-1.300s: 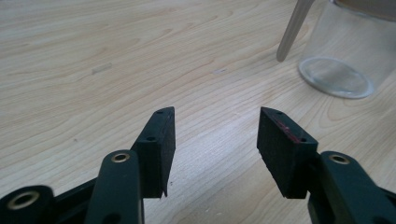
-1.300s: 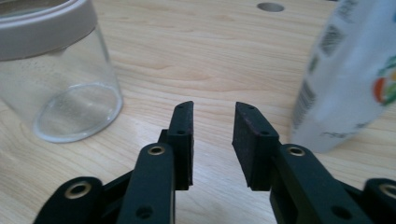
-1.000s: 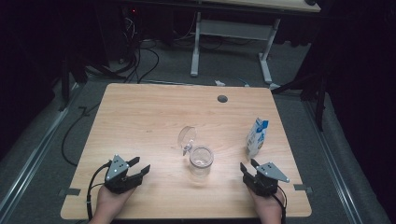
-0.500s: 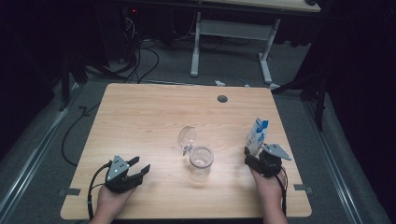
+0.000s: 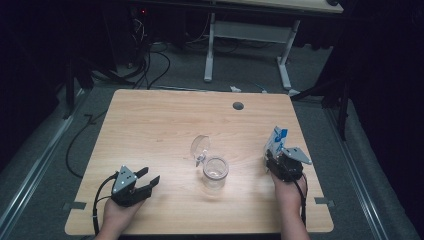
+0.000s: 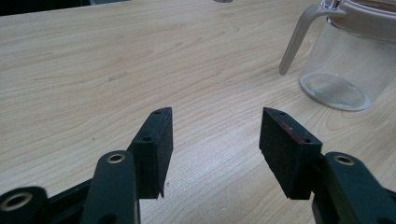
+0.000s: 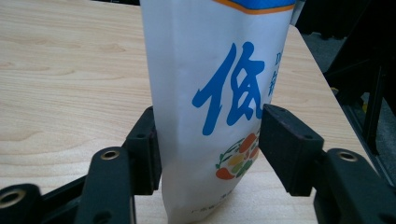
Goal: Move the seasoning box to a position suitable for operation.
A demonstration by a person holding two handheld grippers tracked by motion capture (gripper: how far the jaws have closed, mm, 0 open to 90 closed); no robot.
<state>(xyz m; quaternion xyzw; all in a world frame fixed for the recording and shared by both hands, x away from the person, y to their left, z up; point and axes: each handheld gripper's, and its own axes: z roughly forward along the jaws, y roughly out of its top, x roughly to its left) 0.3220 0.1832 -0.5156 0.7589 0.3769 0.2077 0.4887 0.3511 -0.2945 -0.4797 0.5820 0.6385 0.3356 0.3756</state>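
Carton (image 7: 219, 93) stands upright near the table's (image 5: 150, 125) right edge, its long axis vertical, between our right gripper's (image 5: 281, 162) jaws, which have just been closing; both pads seem to touch its sides. Our left gripper (image 5: 145, 182) waits open and empty, farther off, beside the glass jar (image 5: 215, 172).

The only print I can read is on the carton (image 7: 210, 107) in front of my right gripper view: one large blue Chinese character, 依, on the white face. To its right run smaller blue characters, cut off by the carton's edge, so I can't make them out. Below sits a small emblem of orange, red and yellow shapes ringed with green leaves, and under it a line of tiny print too small to read. An orange band runs along the top.
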